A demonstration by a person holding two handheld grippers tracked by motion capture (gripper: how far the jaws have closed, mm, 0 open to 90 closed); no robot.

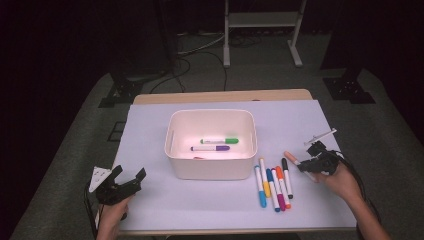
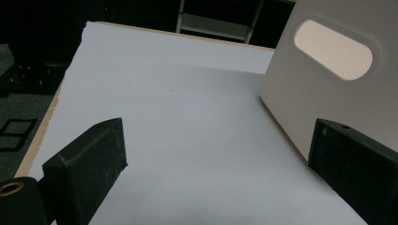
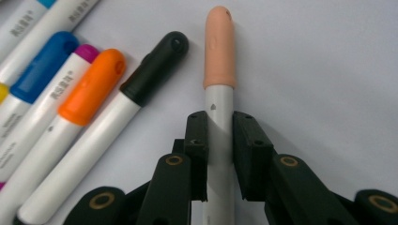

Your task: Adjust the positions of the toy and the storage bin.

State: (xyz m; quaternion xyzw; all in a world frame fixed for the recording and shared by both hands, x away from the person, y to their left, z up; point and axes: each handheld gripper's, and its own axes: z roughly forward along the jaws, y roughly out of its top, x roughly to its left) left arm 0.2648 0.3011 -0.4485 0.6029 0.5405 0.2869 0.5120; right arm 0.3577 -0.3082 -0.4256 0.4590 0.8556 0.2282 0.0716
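A white marker with a peach cap (image 3: pixel 219 47) lies on the pale sheet, and my right gripper (image 3: pixel 219 131) is shut on its white barrel, both pads pressed to it. From above, that gripper (image 1: pixel 310 162) sits right of a row of several markers (image 1: pixel 273 182), the peach-capped marker (image 1: pixel 291 157) pointing up-left. Beside it lie a black-capped marker (image 3: pixel 155 68) and an orange-capped marker (image 3: pixel 92 86). A white bin (image 1: pixel 172 142) at the table's middle holds a green marker (image 1: pixel 220 141) and a purple marker (image 1: pixel 210 148). My left gripper (image 1: pixel 128 175) rests open at the front left, nothing between its fingers (image 2: pixel 89 164).
The bin's side wall with its oval handle slot (image 2: pixel 334 55) stands just right of my left gripper. The table's left edge (image 2: pixel 44 136) runs close by. Dark floor, cables and a frame's legs (image 1: pixel 262 30) lie beyond the far edge.
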